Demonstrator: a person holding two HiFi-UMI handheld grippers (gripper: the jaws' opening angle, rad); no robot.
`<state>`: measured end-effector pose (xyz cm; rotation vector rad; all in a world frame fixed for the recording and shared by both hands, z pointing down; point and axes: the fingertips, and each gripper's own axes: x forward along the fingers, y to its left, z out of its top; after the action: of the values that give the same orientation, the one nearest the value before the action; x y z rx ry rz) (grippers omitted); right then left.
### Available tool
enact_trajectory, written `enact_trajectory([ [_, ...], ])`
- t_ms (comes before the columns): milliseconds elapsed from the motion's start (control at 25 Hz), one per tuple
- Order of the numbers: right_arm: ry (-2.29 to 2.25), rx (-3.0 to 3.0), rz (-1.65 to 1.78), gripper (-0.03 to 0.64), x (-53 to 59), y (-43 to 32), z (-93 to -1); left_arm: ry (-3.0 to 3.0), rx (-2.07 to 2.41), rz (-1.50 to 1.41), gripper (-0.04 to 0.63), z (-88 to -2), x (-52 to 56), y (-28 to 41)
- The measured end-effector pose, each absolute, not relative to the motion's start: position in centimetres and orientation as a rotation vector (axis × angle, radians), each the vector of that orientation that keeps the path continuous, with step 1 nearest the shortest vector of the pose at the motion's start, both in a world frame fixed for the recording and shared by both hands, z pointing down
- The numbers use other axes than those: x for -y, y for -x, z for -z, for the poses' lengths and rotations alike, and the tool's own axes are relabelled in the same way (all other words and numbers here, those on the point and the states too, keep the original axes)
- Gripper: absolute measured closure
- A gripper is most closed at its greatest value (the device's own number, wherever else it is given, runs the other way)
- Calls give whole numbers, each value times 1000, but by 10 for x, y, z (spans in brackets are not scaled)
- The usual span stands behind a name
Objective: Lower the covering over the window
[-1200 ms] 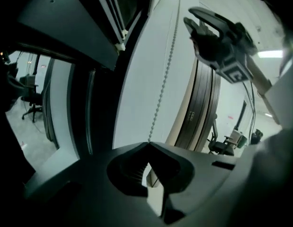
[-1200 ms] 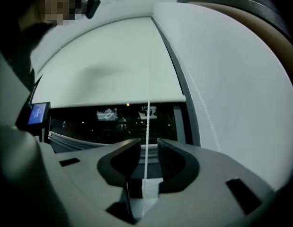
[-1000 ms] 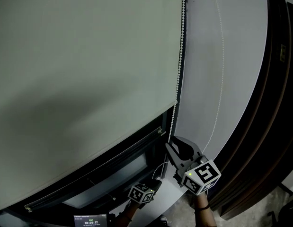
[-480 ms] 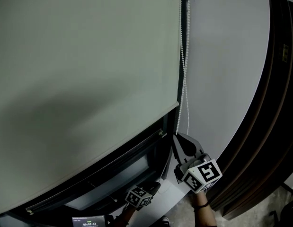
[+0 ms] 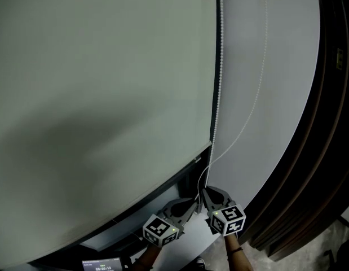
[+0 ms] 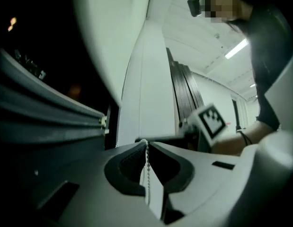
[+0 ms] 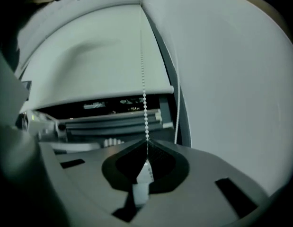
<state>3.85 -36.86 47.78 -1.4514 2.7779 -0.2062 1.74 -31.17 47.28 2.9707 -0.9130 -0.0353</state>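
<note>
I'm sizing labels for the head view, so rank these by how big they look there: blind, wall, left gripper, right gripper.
1. blind
2. wall
3. left gripper and right gripper: they look about alike, so I won't rank them.

**Head view.** Lighting is even and moderate. The blind (image 5: pixel 101 95) reads pale, with one broad, soft shadow across its lower half. The window opening (image 5: pixel 140 205) below it is near black, as is the frame (image 5: pixel 332 151) at the right. Straight edges bow toward the borders.

**Left gripper view.** The picture is dim overall, and the left half is almost black. A ceiling strip light (image 6: pixel 236 48) burns out to white. The close foreground is out of focus.

**Right gripper view.** The blind is the brightest area, with a faint shadow at its upper left. The corners fall to black. The bead chain (image 7: pixel 145 103) stays sharp, while the nearest foreground is soft.
</note>
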Motion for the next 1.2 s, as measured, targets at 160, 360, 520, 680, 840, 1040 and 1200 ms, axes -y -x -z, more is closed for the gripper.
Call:
enact_trajectory([
  [160, 1522, -2898, 444, 604, 352, -33, -574, -3044, 913, 175, 589, -417, 312, -24],
  [360, 1482, -2876, 643, 604, 328, -27, -617, -3111, 896, 240, 524, -364, 319, -38],
  [520, 1459, -2915, 621, 604, 322, -20, -616, -3170, 865, 247, 505, -345, 326, -52],
  [680, 1457, -2899, 658, 604, 318, -20, -615, -3198, 854, 241, 506, -336, 334, -59],
  [840, 1459, -2890, 630, 604, 316, -25, -615, -3184, 811, 242, 577, -335, 332, -64],
  [1040, 1442, -2844, 687, 604, 304, -26, -614, -3110, 826, 346, 584, -334, 322, -54],
  [1200, 1488, -2859, 622, 603, 301, -37, -607, -3075, 908, 398, 588, -334, 332, -47],
])
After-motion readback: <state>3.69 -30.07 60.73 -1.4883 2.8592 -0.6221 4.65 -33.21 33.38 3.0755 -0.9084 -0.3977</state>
